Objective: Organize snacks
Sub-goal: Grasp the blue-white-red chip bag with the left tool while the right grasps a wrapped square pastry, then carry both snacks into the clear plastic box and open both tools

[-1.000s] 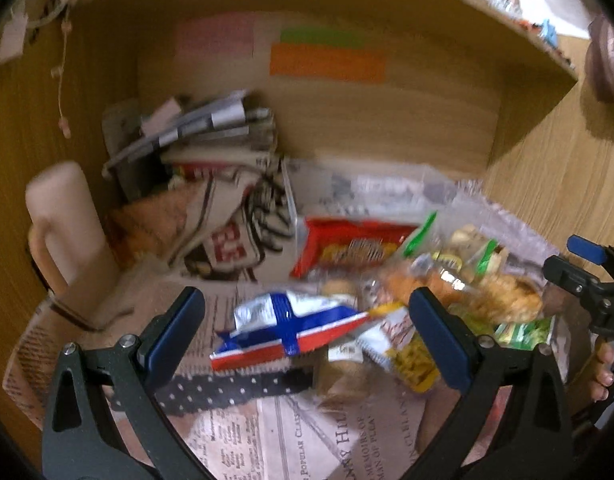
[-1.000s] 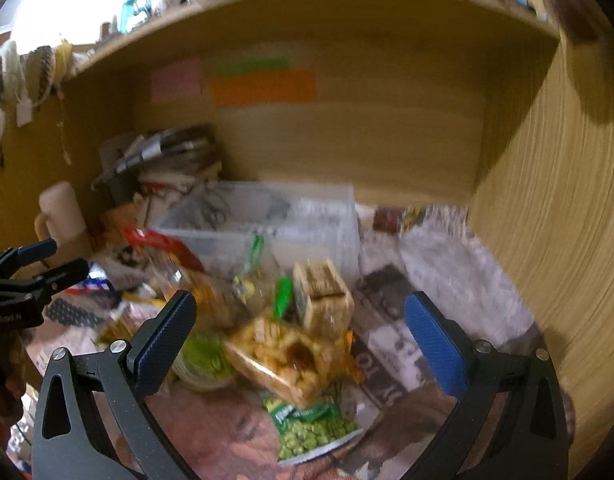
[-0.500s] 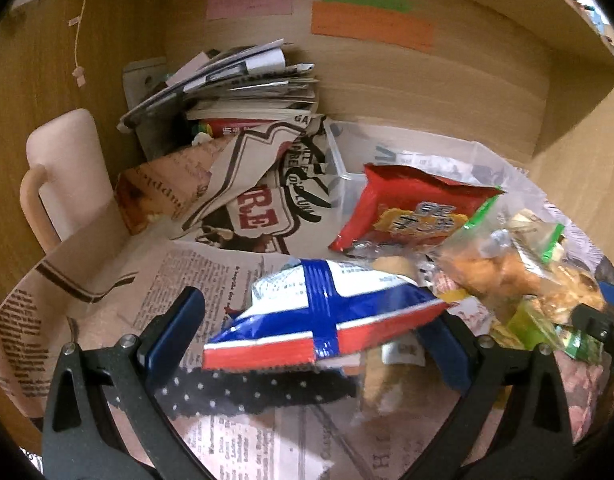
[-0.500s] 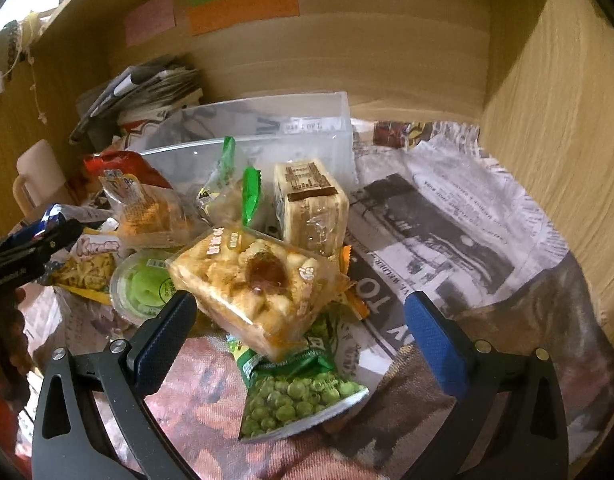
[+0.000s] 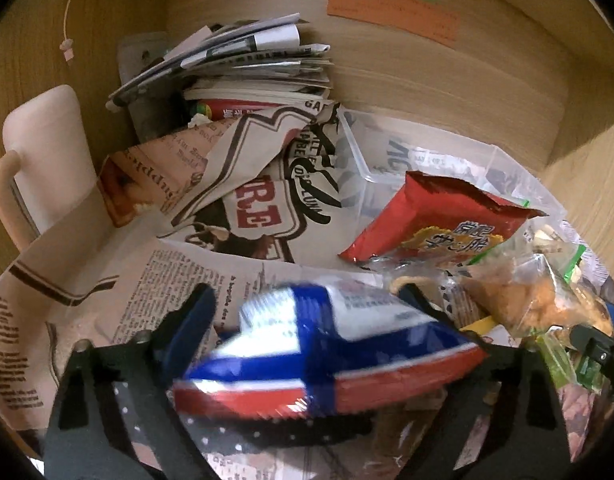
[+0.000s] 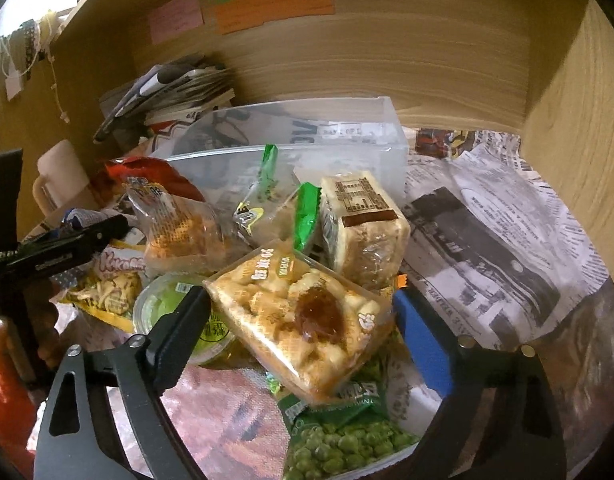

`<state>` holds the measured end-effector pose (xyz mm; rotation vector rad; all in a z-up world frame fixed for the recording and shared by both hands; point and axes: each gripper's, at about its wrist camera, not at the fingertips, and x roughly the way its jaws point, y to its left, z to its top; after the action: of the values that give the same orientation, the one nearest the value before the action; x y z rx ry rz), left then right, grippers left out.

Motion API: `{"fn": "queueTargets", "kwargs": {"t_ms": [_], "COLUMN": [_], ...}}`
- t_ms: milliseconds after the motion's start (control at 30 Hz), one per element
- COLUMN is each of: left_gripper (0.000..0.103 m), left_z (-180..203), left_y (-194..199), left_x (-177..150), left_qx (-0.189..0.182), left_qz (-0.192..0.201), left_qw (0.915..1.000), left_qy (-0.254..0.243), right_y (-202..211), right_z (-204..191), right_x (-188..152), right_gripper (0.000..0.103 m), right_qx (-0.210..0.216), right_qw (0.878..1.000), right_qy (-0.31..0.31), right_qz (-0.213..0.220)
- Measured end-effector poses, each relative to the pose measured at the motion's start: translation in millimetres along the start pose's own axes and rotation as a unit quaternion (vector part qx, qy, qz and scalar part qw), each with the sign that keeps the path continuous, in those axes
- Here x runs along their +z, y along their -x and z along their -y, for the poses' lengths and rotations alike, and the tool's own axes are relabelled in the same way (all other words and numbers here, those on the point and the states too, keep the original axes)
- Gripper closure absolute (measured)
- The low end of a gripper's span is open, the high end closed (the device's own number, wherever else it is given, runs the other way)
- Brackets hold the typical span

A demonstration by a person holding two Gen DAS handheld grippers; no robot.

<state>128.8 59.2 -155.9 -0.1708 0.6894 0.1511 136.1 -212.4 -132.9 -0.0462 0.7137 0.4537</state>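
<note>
Snacks crowd both views. Left wrist view: the left gripper (image 5: pixel 313 330) has just been closing, its jaws either side of a puffy red, white and blue foil bag (image 5: pixel 327 352); whether they press it I cannot tell. A red packet (image 5: pixel 439 220) lies beyond.

Right wrist view: the right gripper (image 6: pixel 299 320), also just closing, straddles a clear-wrapped tray of golden pastry (image 6: pixel 299 320) with a dark jam blob; contact is unclear. A green pea bag (image 6: pixel 343 440) lies beneath.
</note>
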Motion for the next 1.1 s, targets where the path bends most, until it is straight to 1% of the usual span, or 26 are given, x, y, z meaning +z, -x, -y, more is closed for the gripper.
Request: {"fn": "queueTargets", "kwargs": {"t_ms": [67,167,367,667,767,1100], "left_gripper": [0.017,0.019,0.022,0.024,0.024,0.024], "left_z": [-1,-1,-2,-7,-9,-10], "left_y": [0,3,13,37,46,67], "left_x": [0,-1,0,12,18,41], "left_qx": [0.000,0.001,0.005,-0.004,-0.010,-0.028], "left_qz": [0.000,0.006,0.018,0.039,0.046,0.070], "left_qw": [1.0000,1.0000,0.9997,0.9991,0.9987,0.9970], "left_qy": [0.000,-0.002,-0.015,-0.018,-0.019,-0.019], "right_y": [0,1,7,26,32,58], "right_z": [-1,-1,1,-6,-8,-11], "right_x": [0,0,-2,0,2,17], "right_gripper": [0.022,0.025,0.044,0.059,0.060,0.060], "right_qx": [0.005,0.006,0.015,0.015,0.012,-0.002], "right_qw": [1.000,1.000,1.000,1.000,0.999,0.997], "right_qy": [0.001,0.003,-0.002,0.005,0.006,0.018], "right_qz": [0.000,0.000,0.000,0.027,0.036,0.079]}}
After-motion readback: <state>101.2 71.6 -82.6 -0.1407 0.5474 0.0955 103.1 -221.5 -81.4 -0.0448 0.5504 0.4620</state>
